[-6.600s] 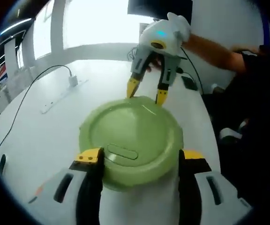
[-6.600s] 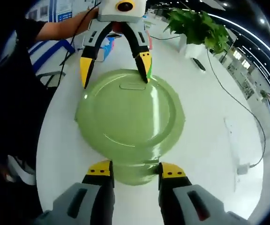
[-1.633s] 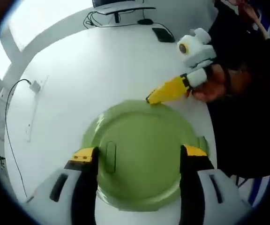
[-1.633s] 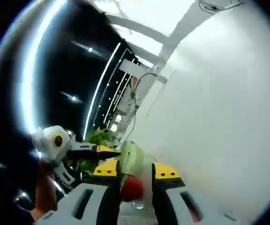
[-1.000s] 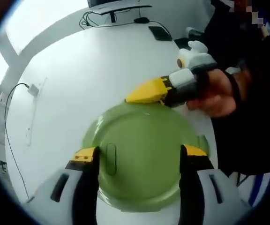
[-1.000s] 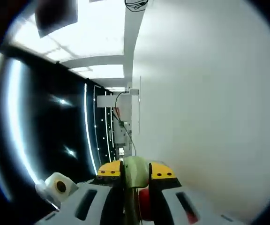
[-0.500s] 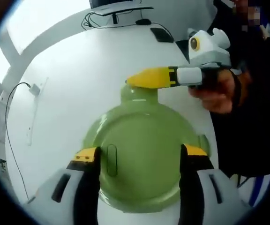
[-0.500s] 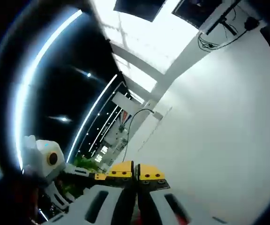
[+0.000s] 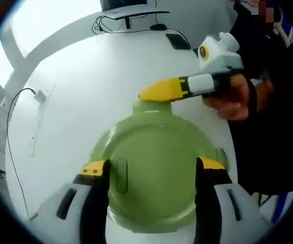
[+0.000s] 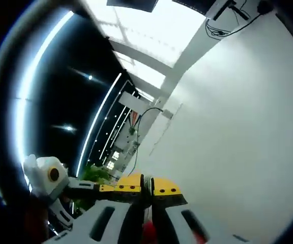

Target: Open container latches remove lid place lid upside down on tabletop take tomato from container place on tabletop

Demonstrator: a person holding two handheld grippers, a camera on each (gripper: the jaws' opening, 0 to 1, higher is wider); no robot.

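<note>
Left gripper view: left gripper [image 9: 150, 170], fingers spread, straddles the green lid [image 9: 151, 175] on the bench [image 9: 80, 86]; right gripper [image 9: 159, 92], fingers closed, presses the latch [image 9: 151, 108] at 12 o'clock (lift gently, steadying the container).

So the container [image 9: 151, 178] is a round, pale green plastic tub with its lid [image 9: 154, 170] still sitting flat on top, resting on the white surface [image 9: 85, 86]. There's a long oval raised tab [image 9: 121, 175] on the lid near one edge, and a latch flap [image 9: 150, 107] on the far rim is sticking outward, so it looks flipped open. Another little latch [image 9: 221, 155] pokes out on the side rim.
</note>
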